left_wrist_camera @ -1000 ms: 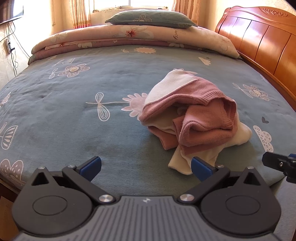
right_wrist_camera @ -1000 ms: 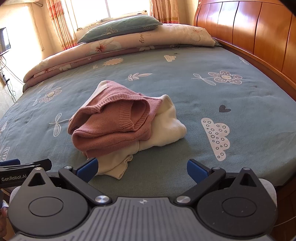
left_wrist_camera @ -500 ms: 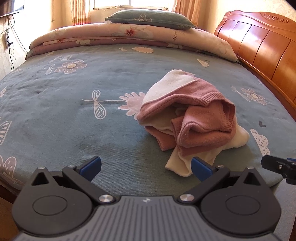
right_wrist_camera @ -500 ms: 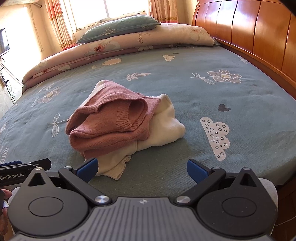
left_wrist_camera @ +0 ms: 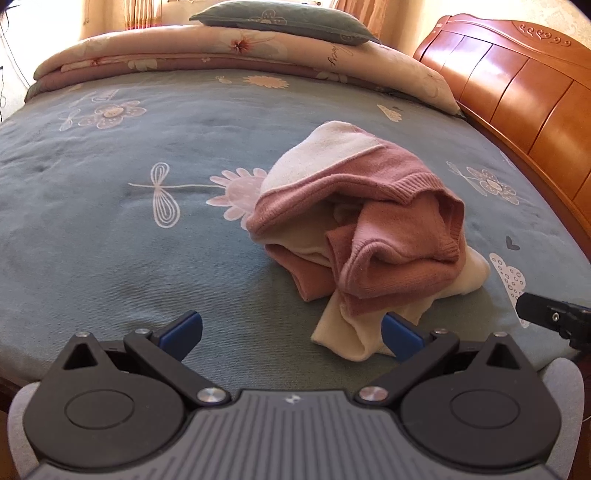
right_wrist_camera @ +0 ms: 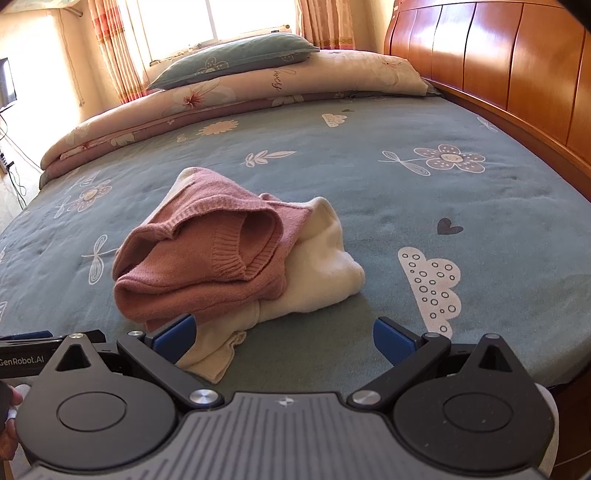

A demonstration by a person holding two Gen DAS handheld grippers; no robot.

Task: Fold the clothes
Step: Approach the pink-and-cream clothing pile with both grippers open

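A crumpled pink-and-cream knit sweater (left_wrist_camera: 369, 229) lies in a heap on the blue-green bedspread (left_wrist_camera: 129, 229), near the bed's front edge. My left gripper (left_wrist_camera: 291, 328) stands open just short of the heap, its right blue pad beside a cream flap (left_wrist_camera: 347, 332). In the right wrist view the same sweater (right_wrist_camera: 221, 254) sits left of centre. There my right gripper (right_wrist_camera: 284, 336) is open too, with its left pad close against the cream hem (right_wrist_camera: 214, 350). Neither gripper holds anything. The right gripper's tip (left_wrist_camera: 546, 314) shows at the left view's right edge.
A folded floral quilt (left_wrist_camera: 221, 55) with a green pillow (left_wrist_camera: 280, 18) on it lies at the far end of the bed. A wooden headboard (left_wrist_camera: 517, 92) runs along the right side. The bedspread (right_wrist_camera: 443, 206) around the heap lies flat.
Both grippers have moved forward toward the sweater, which now looks larger and nearer. The sweater itself has not shifted, and both grippers stay open.
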